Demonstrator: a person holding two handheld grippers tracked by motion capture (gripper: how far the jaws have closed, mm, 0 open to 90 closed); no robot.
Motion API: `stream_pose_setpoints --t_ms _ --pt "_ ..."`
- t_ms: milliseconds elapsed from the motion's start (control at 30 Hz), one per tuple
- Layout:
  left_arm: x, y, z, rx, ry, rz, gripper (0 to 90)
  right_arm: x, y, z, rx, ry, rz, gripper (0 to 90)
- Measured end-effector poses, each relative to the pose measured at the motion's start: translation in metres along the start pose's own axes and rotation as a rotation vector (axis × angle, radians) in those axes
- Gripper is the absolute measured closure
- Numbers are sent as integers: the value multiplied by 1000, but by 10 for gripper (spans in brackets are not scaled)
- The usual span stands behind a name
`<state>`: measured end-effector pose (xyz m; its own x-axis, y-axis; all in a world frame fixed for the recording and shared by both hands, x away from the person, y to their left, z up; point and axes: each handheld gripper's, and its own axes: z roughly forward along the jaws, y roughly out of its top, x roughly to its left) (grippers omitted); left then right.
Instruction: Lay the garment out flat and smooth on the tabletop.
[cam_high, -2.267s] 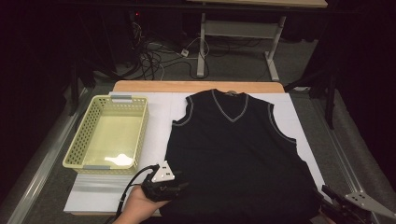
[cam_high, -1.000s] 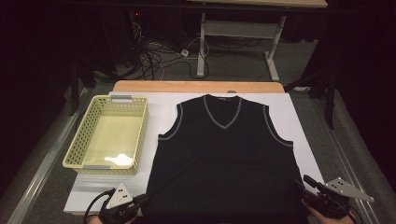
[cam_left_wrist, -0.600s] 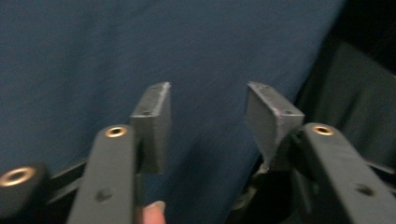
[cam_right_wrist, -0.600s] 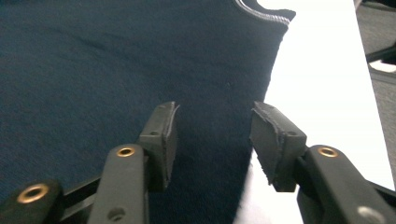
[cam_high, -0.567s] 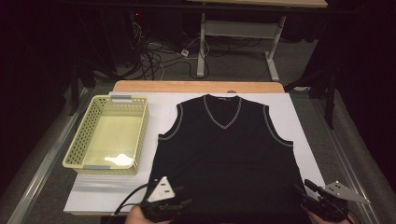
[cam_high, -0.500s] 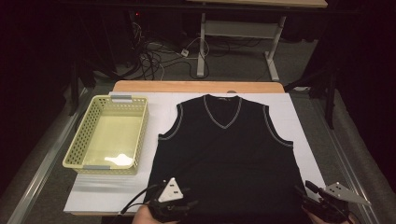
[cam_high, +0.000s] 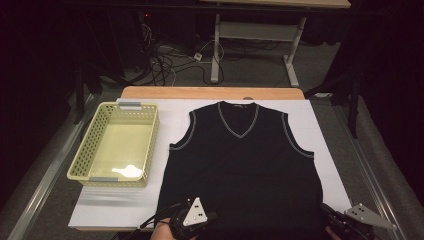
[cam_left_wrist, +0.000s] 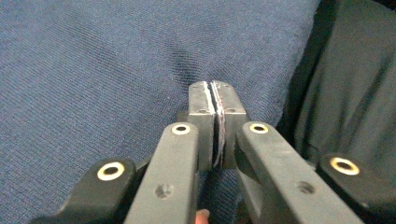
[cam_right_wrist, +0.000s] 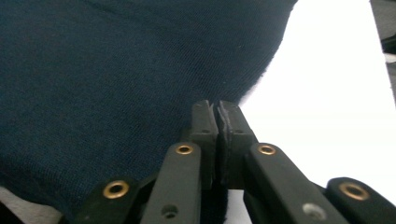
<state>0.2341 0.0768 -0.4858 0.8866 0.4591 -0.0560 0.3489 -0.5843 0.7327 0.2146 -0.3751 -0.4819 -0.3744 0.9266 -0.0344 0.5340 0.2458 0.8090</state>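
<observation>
Currently catalogued: one dark sleeveless V-neck vest (cam_high: 241, 170), two hand-held grippers at its hem.

Vest lies flat, neck away from the person, on the white sheet (cam_high: 327, 140) covering the table, just right of an empty yellow basket (cam_high: 116, 145). Left gripper (cam_left_wrist: 214, 100) sits at the vest's near-left hem; its jaws have just been closing and now meet pad to pad, knit fabric pinched between them. Right gripper (cam_right_wrist: 217, 116) sits at the near-right corner of the hem, beside the white sheet; its jaws have likewise just been closing and now clamp the fabric edge. Grey three-cornered plates show on both grippers in the high view.
</observation>
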Motion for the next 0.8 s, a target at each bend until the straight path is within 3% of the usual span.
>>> stream_pose_setpoints --t_ms 67,200,267,367,400,500,567,633,700,800 --pt "0 0 -3 7 -24 9 861 -1 -3 -4 -1 -24 3 885" --pt "-6 -1 -10 11 -124 -9 861 -8 -12 -20 -2 -23 7 888" --pt "-11 -1 -12 30 -168 3 861 -7 -19 -31 6 -23 10 888" --pt "-20 2 -8 54 -156 40 858 -6 -23 -39 13 -20 24 881" --pt "-19 2 -7 57 -153 30 851 -6 -23 -38 13 -14 29 858" --pt "-14 -2 -11 12 -161 -11 711 -6 -17 -34 -7 10 33 670" --pt "-7 -5 -21 -38 -130 -36 592 -8 -12 -32 -28 7 43 600" --pt "3 -9 -33 -89 -77 -47 569 -11 -7 -28 -42 1 54 564" --pt "15 -16 -45 -120 33 -54 549 -15 -2 -22 -48 -1 58 543" --pt "37 -32 -57 -137 145 -149 505 -19 4 -11 -46 -2 69 527"
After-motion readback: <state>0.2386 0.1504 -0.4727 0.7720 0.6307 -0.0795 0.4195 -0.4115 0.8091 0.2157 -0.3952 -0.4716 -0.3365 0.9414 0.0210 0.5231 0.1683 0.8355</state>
